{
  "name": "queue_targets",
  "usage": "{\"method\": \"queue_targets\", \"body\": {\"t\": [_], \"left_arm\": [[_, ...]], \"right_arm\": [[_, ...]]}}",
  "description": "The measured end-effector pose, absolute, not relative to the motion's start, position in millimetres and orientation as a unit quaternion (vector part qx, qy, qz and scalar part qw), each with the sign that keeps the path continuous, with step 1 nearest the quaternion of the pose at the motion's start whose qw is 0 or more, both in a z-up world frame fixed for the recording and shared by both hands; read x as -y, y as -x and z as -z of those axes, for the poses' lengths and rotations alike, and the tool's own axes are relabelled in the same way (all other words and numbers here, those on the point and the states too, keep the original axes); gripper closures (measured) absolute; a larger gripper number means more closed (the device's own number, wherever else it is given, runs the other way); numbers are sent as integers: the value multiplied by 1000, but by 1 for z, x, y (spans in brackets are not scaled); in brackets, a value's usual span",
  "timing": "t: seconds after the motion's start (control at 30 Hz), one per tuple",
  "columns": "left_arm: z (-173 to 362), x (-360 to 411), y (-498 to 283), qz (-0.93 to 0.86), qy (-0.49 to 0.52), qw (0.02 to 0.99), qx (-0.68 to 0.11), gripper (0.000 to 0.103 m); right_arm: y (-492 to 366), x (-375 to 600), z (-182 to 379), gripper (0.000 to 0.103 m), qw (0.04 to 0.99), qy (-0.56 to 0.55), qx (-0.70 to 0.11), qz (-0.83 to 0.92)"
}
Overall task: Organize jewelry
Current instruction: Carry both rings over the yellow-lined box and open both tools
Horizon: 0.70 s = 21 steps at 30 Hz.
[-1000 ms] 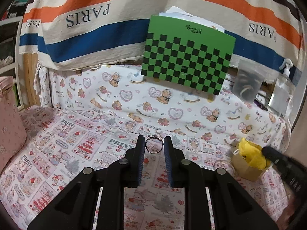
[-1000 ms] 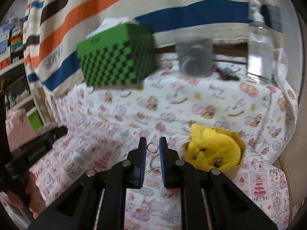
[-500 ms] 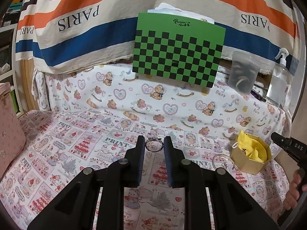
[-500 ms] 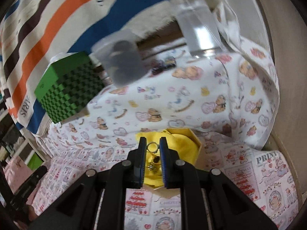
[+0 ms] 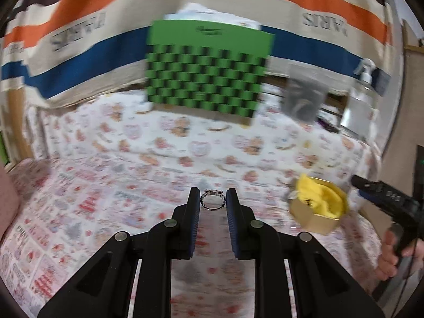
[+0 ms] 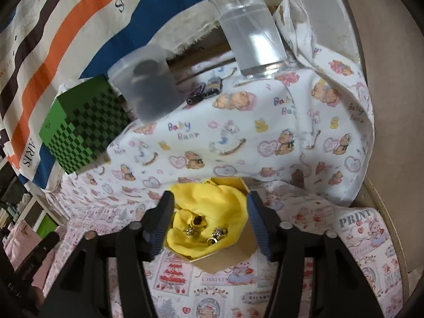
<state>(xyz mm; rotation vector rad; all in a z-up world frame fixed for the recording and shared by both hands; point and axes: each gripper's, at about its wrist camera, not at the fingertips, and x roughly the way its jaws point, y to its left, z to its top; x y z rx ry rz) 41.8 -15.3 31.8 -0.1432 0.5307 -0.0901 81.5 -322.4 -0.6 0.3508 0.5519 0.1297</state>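
My right tool [image 6: 209,218], jaws just opened over the yellow-lined box [image 6: 225,261], has released its earrings [image 6: 205,229]; my left tool [image 5: 213,202], pinching a ring [image 5: 212,203], should deliver next.

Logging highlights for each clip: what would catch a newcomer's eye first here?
The green-and-black checkered box standing at the back against the striped cloth. Then the small gold hexagonal box lined with yellow cloth, jewelry pieces inside, between the right tool's open fingers. The left tool pinches a silver ring.
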Motion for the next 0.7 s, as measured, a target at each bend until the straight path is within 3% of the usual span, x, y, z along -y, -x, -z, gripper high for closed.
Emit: {"method": "queue_targets", "body": {"t": [0.17,0.33,0.7], "left_arm": [[-46,56,-71,135,91,940,-301,84],[-41,97,-115,172,107,913,-354,84],[-33,166,-139,236,31,898,-371,84]], "right_arm": [[-80,340,5,23,927,-240,-277,-87],[-86,362,22,20,896,-309,-312,-65],[-96,370,37,18,888,-306,-343,-4]]}}
